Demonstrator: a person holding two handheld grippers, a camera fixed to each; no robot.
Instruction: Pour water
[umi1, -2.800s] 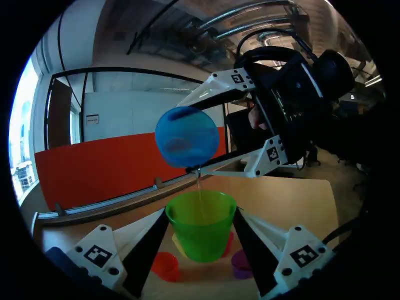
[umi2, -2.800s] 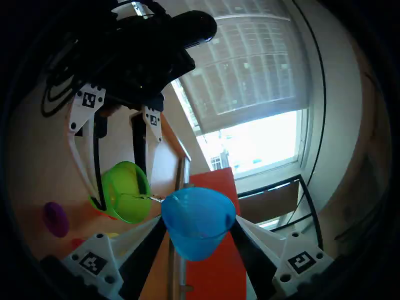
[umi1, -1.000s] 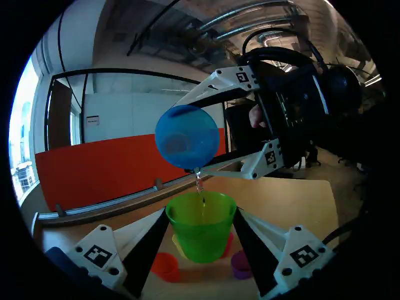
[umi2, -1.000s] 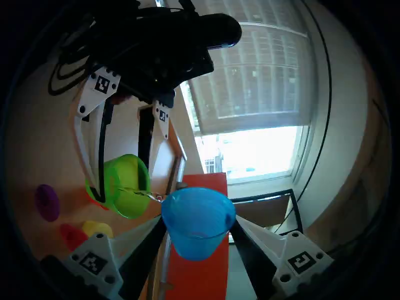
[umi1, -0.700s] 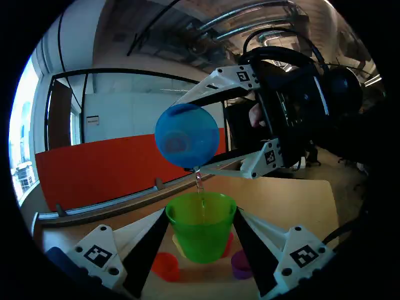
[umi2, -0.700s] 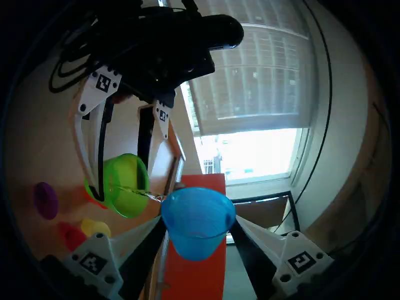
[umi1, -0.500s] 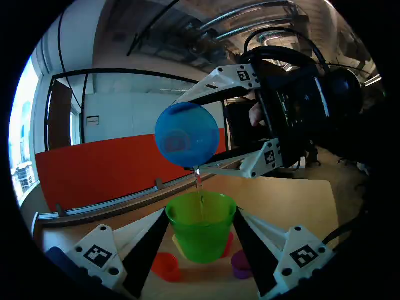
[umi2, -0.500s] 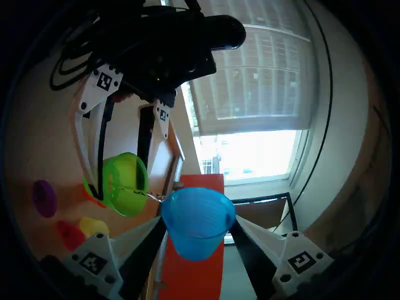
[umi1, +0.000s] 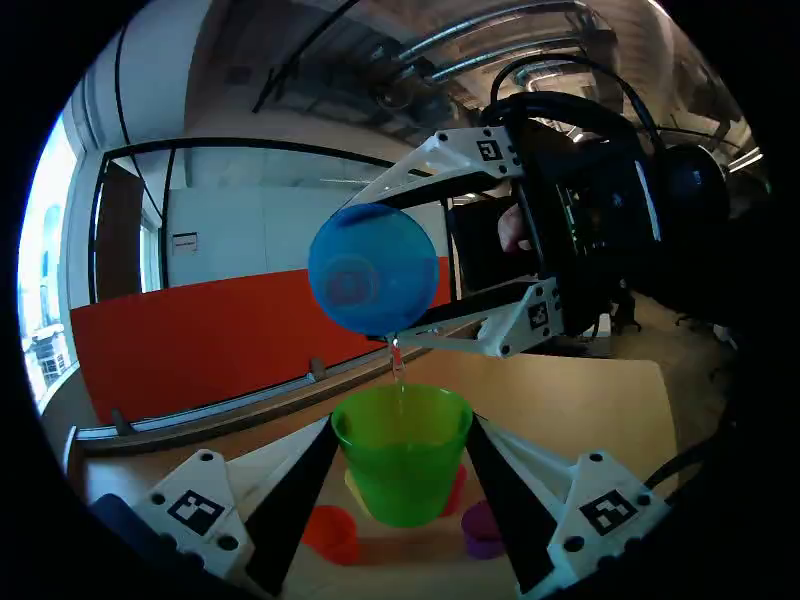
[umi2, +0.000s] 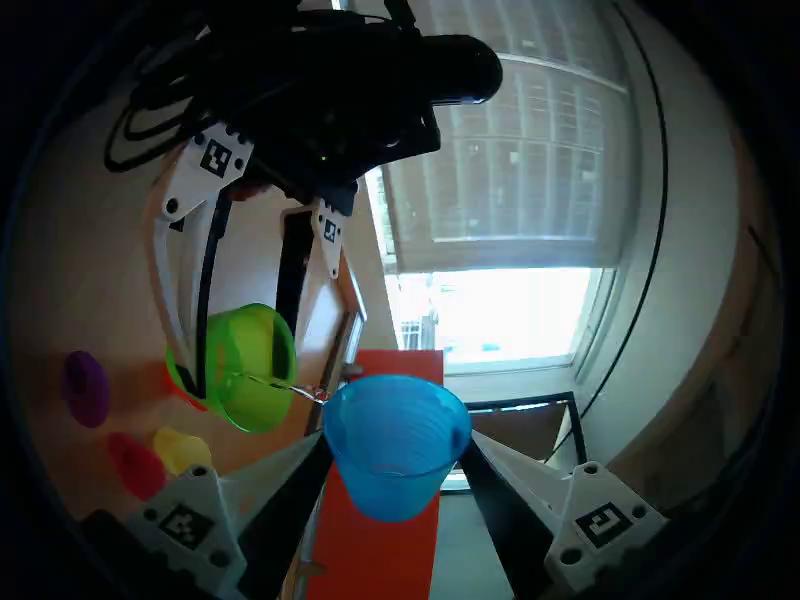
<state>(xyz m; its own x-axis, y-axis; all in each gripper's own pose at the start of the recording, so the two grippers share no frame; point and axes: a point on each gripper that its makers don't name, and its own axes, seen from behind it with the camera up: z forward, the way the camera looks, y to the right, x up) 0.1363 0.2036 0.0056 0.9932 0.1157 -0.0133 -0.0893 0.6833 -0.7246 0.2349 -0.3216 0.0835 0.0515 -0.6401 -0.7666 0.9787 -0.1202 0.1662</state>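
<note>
Water (umi1: 397, 355) is mid-pour here: a skinny trickle drops from the low lip of the translucent blue plastic cup (umi1: 372, 268) straight into the translucent green plastic cup (umi1: 402, 452) just below it. The right gripper (umi2: 395, 450) has its jaws pinching the blue cup by its sides, tipped way over up in the air. The left gripper (umi1: 400, 432) has its jaws pinching the green cup, which is upright and looks lifted off the wooden table (umi1: 580, 400). A small red cup (umi1: 330, 530) and a small purple cup (umi1: 482, 528) sit on the table near it.

So grabbing and tipping are done. I'd guess it's late in the pour, given how thin the stream is, but I can't tell how much is left in the blue cup. Left to do, I reckon: drain it, turn the blue cup upright, set both down.
</note>
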